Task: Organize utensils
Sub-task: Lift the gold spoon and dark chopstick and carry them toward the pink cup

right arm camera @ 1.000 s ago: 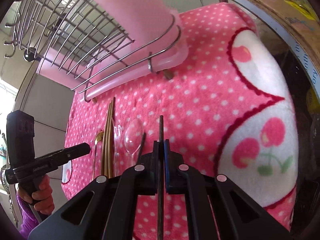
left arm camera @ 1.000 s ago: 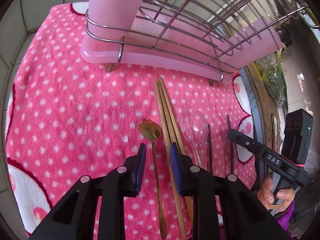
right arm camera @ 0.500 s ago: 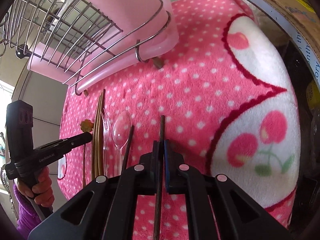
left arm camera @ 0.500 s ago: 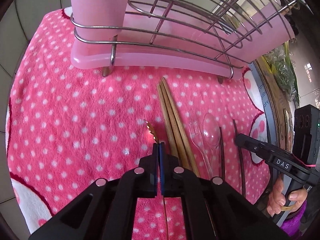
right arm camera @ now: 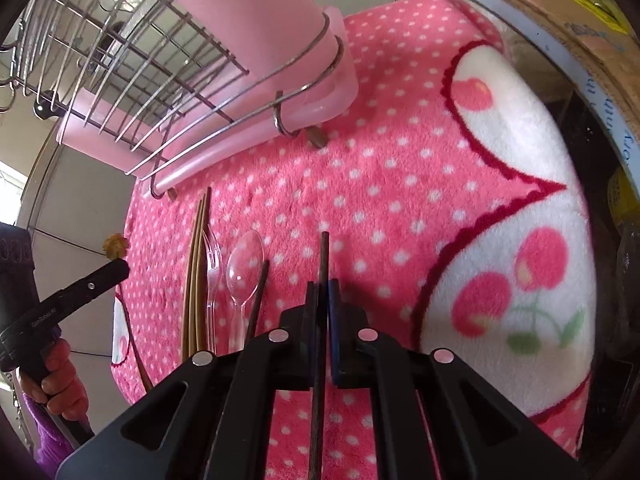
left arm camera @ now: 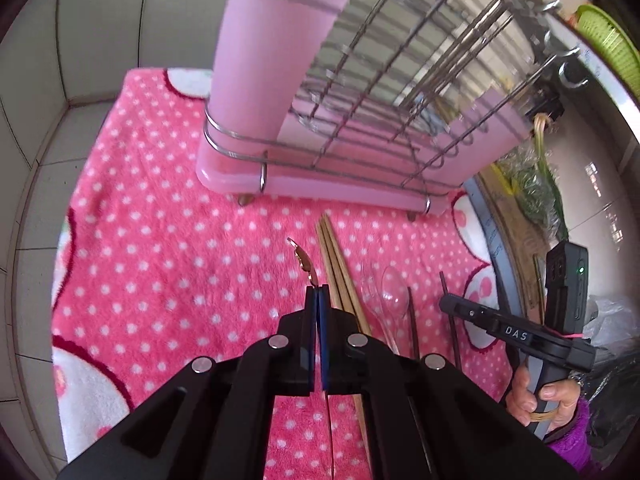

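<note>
Both jaw pairs clamped: left gripper holds one gold spoon, right gripper one dark chopstick; one more dark chopstick lies on my blanket.

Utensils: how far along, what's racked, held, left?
Nothing visibly racked: no utensil shows in the pink holder. In hand: left gripper shut on the gold spoon, right gripper on a dark chopstick. Left on the blanket: wooden chopsticks, clear spoon, clear fork, another dark chopstick.
</note>
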